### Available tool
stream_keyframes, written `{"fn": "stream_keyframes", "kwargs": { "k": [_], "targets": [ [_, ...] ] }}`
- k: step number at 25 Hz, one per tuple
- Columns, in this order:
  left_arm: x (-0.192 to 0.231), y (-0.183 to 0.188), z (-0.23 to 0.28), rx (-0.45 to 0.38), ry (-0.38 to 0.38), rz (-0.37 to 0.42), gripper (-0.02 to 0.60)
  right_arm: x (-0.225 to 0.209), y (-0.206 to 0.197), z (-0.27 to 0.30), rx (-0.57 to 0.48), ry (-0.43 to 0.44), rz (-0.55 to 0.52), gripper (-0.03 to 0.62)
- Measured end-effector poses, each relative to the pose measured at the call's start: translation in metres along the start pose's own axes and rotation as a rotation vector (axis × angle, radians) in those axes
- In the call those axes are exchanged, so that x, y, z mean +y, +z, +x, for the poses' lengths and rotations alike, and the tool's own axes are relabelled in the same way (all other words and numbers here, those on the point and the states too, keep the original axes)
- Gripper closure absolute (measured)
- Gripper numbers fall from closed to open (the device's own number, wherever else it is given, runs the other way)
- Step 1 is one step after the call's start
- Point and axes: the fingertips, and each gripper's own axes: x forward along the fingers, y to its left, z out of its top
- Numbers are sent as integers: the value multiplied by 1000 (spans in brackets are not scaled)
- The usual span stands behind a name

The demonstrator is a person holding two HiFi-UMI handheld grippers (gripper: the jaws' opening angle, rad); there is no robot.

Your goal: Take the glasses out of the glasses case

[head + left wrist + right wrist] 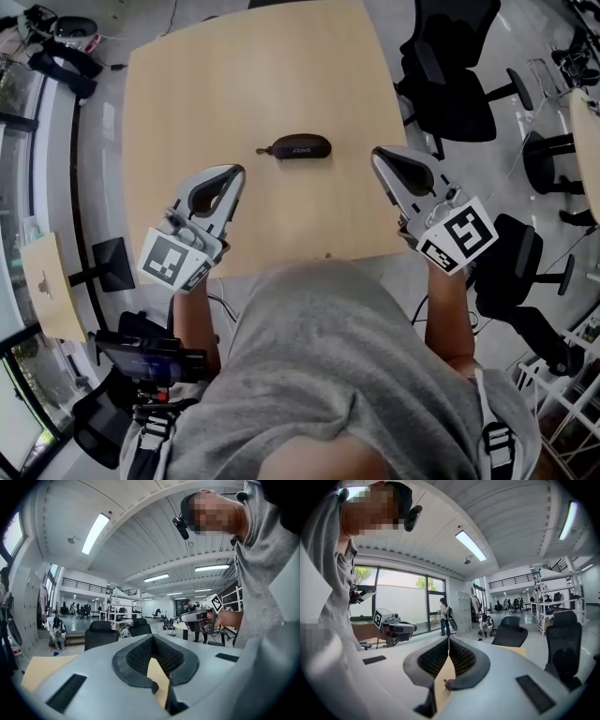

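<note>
A dark glasses case (300, 147) lies closed on the light wooden bench (206, 84), its small pull tab at the left end. The left tool (235, 172) hovers on the person's side of the case and to its left, well apart from it. Its jaws are pressed together with nothing between them. The right tool (378, 153) sits to the right of the case, near but not touching, jaws likewise closed tight and empty. Black office chairs (450, 66) stand beyond the case, off the bench's right edge.
</note>
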Motion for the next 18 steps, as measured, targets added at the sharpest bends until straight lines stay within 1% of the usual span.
{"fn": "stream_keyframes", "kwargs": {
  "k": [11,18],
  "targets": [
    [41,-40,43,38,-15,-80,575,-33,-25,37,73,-8,66,586],
    [67,-80,76,67,-27,-139,575,-56,-47,57,119,-23,105,586]
  ]
}}
